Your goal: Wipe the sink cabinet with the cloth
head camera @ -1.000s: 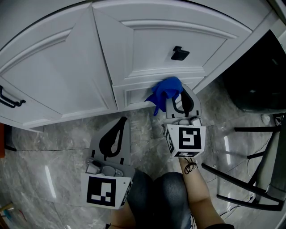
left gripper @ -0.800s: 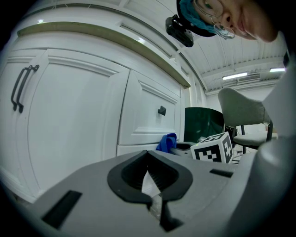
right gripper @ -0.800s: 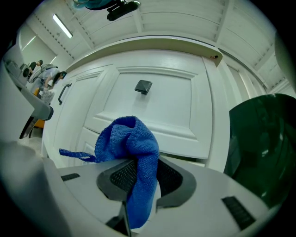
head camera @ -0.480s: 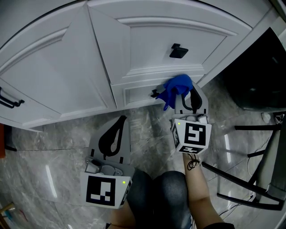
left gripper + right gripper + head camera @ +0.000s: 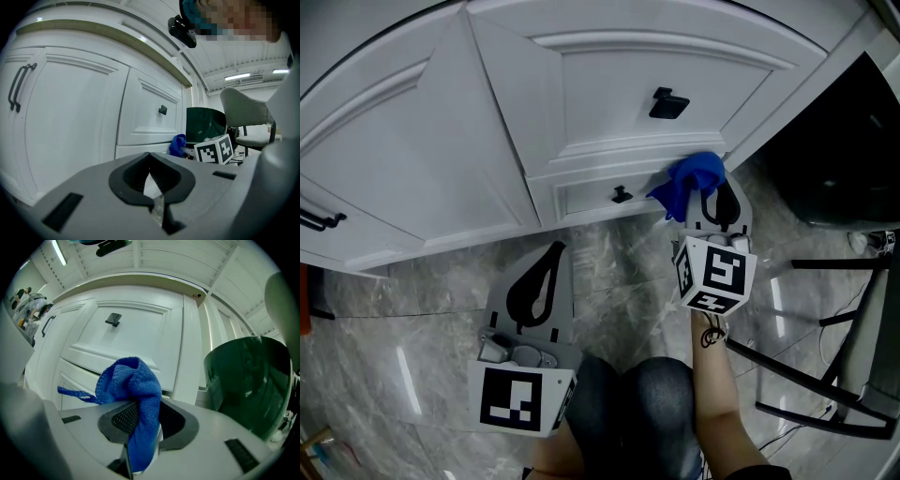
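Right gripper (image 5: 709, 199) pinches the cloth (image 5: 694, 176) at the sink cabinet (image 5: 609, 103) lower right corner, left gripper (image 5: 538, 287) clenched empty; rubbing could tug that bunched cloth loose.

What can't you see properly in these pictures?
Cloth against cabinet: in the head view, the bunched cloth and the right hand-held gripper cover the contact spot, so I cannot tell if they touch.
Top of the cabinet: no view looks over its edge.
Left door handle: in the head view, cut off by the left edge.
Dark bin: in the head view, cut off by the right edge.
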Demonstrator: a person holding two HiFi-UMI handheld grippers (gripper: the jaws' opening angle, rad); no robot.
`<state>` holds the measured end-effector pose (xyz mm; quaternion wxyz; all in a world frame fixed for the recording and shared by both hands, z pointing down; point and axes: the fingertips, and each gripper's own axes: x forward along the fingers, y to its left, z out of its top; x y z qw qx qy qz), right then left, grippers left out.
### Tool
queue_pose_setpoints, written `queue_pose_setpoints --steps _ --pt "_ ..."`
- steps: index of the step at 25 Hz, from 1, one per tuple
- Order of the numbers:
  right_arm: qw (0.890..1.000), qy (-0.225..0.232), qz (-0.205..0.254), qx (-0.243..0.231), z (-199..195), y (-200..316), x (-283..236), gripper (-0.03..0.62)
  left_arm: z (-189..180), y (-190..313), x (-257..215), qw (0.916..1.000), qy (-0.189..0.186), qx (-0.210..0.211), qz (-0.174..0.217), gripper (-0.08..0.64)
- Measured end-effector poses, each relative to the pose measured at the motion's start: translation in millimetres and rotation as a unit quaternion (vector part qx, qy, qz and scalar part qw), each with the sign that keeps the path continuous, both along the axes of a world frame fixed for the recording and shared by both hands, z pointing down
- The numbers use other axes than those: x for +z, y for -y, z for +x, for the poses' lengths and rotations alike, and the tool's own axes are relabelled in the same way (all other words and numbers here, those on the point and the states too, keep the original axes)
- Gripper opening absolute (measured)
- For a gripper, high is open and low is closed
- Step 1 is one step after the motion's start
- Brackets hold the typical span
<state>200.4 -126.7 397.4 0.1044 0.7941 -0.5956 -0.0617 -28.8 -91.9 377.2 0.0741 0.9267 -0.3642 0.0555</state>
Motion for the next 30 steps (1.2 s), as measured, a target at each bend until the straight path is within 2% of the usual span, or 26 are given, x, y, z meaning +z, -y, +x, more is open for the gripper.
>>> queue_pose_setpoints --steps 7,11,24,30 --pt "1.000 -0.011 -0.002 0.014 15.2 -2.6 1.2 0.117 3.6 2.4 -3.1 0.9999 -0.008 0.001 0.015 0.003" --pt "1.000 0.000 0.003 0.016 19.7 -3.4 1.6 0.117 3.6 1.4 3.0 1.0000 0.003 0.002 -0.001 0.003" --pt "0.999 0.002 -0.007 0.047 29.5 -6.8 3.1 0.117 -3.3 1.8 0.5 1.0000 -0.005 -0.001 0.001 0.003" --pt "0.999 0.046 -0.010 0.022 12.1 -13.6 1.2 0.117 -9.2 3.2 0.0 1.0000 0.000 -0.008 0.004 0.003"
